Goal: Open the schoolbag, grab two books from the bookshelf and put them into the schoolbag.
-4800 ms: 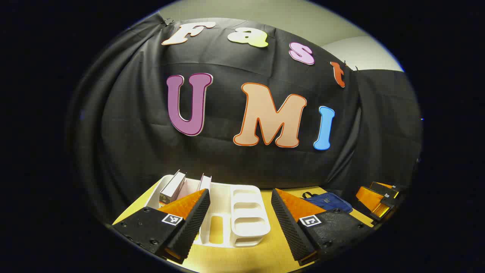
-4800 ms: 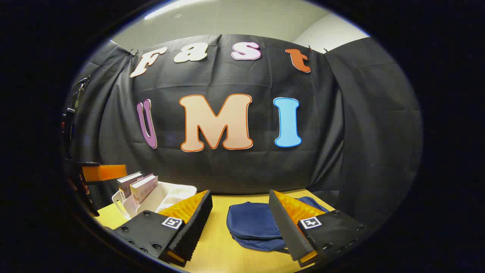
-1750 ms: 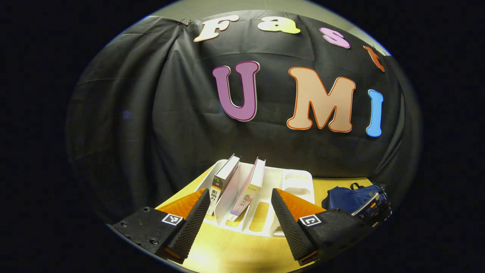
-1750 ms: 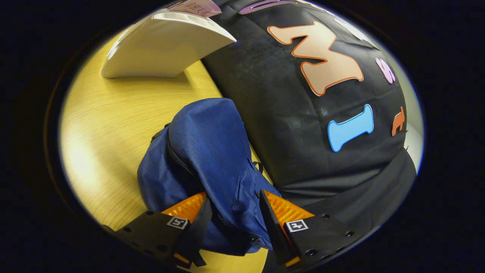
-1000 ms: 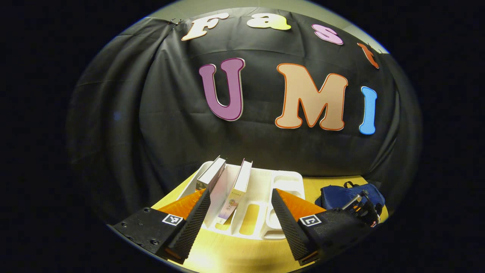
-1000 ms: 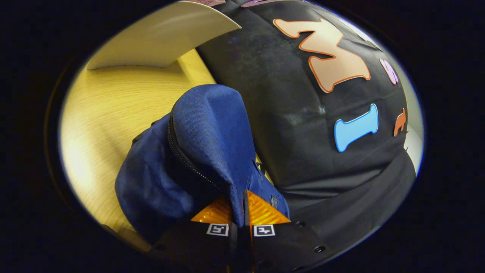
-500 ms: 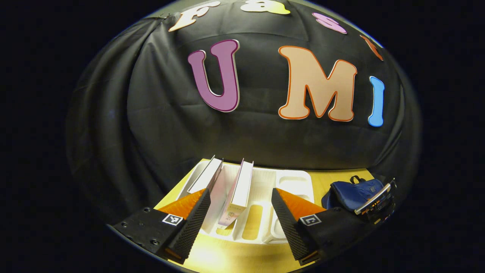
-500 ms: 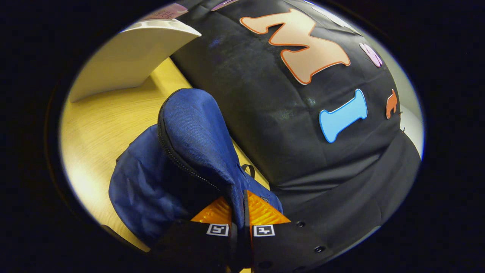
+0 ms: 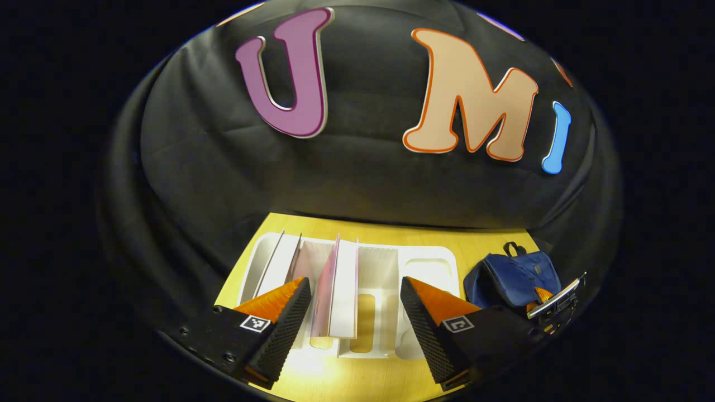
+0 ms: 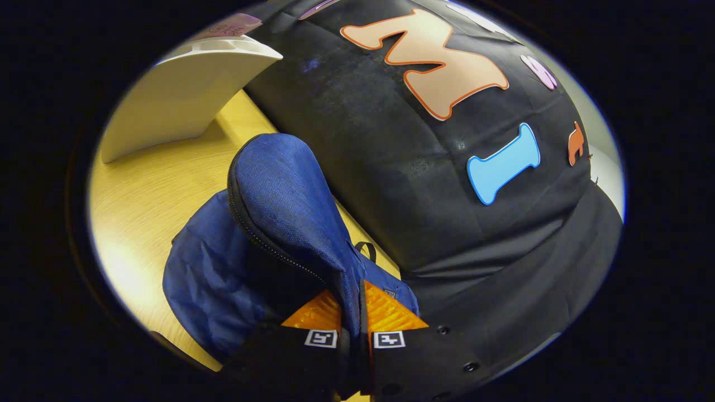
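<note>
Two books [image 9: 335, 287] stand in the bookshelf [image 9: 430, 262] under the wide-open left hand-held gripper [image 9: 353, 329], while the right hand-held gripper [image 10: 352, 312], beside the bookshelf, pinches one schoolbag [image 10: 279, 212] flap.

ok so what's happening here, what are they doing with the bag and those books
A person is working two handheld claws at a wooden table. The right claw is shut on the flap of the blue schoolbag, holding it lifted so the zipped mouth gapes open. The left claw is open and hovers above the white bookshelf, its fingers either side of the pink book; a second book leans further left. Both books are in the shelf, none in the bag yet.
</note>
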`<act>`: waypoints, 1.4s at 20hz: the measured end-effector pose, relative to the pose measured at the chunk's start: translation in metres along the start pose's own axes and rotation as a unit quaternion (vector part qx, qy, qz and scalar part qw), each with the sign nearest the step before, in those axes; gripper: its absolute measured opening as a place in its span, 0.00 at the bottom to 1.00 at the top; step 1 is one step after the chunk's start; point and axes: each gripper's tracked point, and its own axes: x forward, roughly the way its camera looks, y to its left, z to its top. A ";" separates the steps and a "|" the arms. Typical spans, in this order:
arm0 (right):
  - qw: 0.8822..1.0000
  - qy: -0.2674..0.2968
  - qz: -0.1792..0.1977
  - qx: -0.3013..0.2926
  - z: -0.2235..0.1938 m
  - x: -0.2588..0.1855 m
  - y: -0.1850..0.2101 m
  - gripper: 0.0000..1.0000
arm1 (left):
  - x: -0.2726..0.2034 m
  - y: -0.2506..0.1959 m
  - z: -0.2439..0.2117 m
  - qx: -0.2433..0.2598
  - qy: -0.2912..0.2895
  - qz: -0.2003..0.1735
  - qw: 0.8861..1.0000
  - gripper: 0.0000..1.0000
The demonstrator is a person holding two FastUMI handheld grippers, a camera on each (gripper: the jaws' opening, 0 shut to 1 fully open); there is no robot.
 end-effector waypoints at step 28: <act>1.000 0.000 0.012 0.027 -0.006 -0.008 -0.019 0.10 | 0.072 0.069 -0.079 0.067 0.374 0.082 0.921 0.41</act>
